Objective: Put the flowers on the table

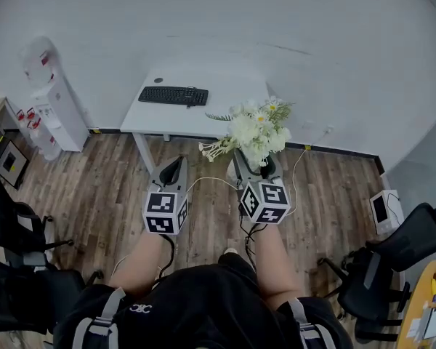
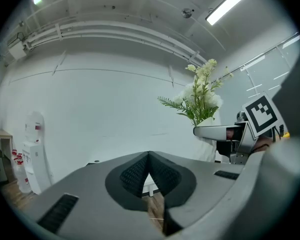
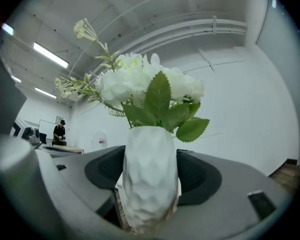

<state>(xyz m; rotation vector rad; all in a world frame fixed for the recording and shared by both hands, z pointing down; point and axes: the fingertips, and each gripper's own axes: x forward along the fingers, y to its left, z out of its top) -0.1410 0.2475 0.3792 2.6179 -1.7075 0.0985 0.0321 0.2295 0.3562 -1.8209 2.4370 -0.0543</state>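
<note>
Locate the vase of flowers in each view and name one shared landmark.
Head view: vase of flowers right of centre, at the tips of the right gripper.
Left gripper view: right of centre, above that gripper.
Right gripper view: centre, between the jaws.
Shared landmark: the white wall.

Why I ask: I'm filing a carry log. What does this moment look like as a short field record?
held thing: white dimpled vase with white flowers and green leaves
right gripper: jaws shut on the vase, vase upright
left gripper: jaws together, nothing between them
target: white rectangular table ahead, black keyboard on it
status: vase not yet set down
</note>
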